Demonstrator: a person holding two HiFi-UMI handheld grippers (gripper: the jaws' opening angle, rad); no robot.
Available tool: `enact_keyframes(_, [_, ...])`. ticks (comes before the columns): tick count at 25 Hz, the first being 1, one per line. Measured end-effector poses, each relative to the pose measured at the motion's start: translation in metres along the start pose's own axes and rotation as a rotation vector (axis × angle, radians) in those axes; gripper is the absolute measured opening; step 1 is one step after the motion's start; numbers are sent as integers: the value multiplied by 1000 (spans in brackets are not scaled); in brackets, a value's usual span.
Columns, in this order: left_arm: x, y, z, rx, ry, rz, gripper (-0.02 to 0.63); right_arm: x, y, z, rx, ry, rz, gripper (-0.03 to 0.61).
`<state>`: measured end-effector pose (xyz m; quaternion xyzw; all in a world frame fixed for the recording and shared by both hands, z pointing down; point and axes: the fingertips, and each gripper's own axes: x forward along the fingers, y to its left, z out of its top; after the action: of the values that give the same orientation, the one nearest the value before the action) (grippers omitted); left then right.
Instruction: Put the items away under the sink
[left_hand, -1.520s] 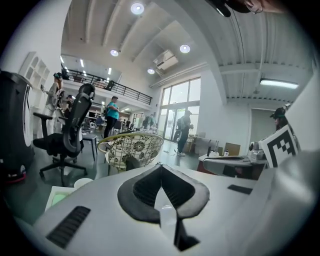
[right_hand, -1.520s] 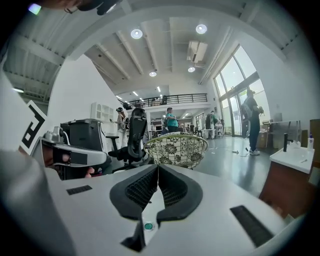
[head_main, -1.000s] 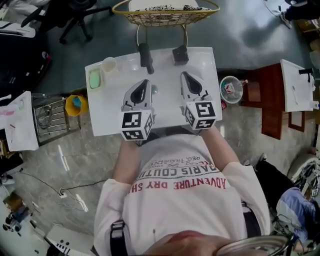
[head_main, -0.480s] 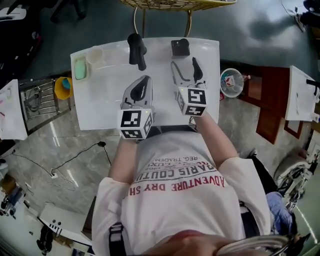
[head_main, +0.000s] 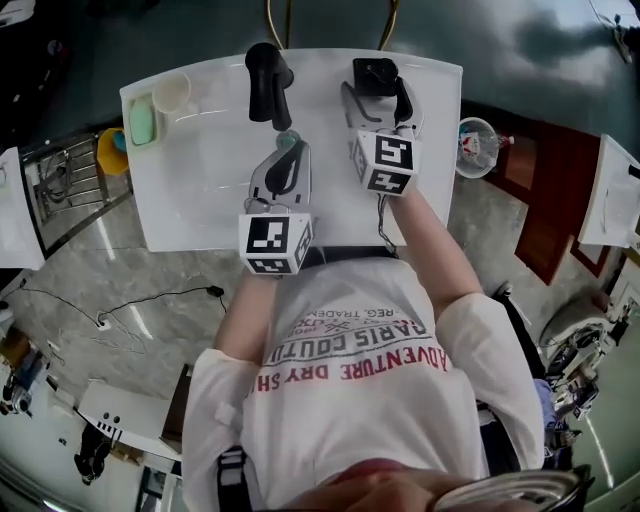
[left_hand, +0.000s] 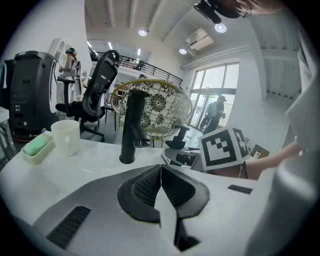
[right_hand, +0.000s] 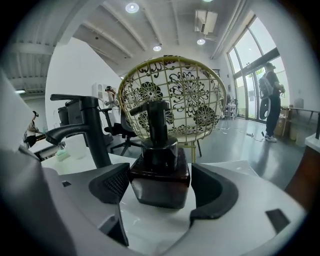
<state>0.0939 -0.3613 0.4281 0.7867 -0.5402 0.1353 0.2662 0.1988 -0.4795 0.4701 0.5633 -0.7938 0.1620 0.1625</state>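
Your right gripper (right_hand: 161, 186) had just been opening its jaws and stood spread wide, w/ the dark brown square glass pump bottle (right_hand: 160, 172) btwn them. It sat close to the left pad w/ a clear gap at the right pad, so nothing was pinched. That bottle stood upright at the far right of the white sink counter (head_main: 200, 200), just right of the black tap (head_main: 266, 80), long axis vertical, black pump head on top. The relation that mattered: the bottle was dead ahead of the right gripper and inside the jaw span, flat sides facing the pads. I.e. the jaws lay across the squat body low down, not the thin pump neck. My read: the next move needed only a squeeze, maybe w/ a small sideways shift to centre it, then a straight lift to keep the bottle upright. Your left gripper (left_hand: 160, 180) was pressed together on nothing, nearer you and left of the bottle, tips toward the tap base. It was the farther of the two, so the right hand was the one for the pick. Further left on the counter sat a white cup (head_main: 171, 92) and a pale green soap bar in its dish (head_main: 141, 123), well apart from both grippers, prob. later items. The space under the sink wasn't in any view, so can't say where the bottle would go.
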Motion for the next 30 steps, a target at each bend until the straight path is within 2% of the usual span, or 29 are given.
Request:
enact_keyframes(6, [3, 7, -14, -17, 19, 19, 23, 21, 1, -4, -35, 2, -6, 368])
enact_keyframes(12, [3, 11, -20, -20, 30, 27, 23, 27, -1, -4, -20, -28, -13, 368])
enact_keyframes(20, [1, 15, -32, -26, 50, 18, 23, 37, -7, -8, -103, 22, -181, 367])
enact_keyframes(30, [-3, 23, -33, -21, 62, 1, 23, 35, -8, -12, -101, 64, -121, 367])
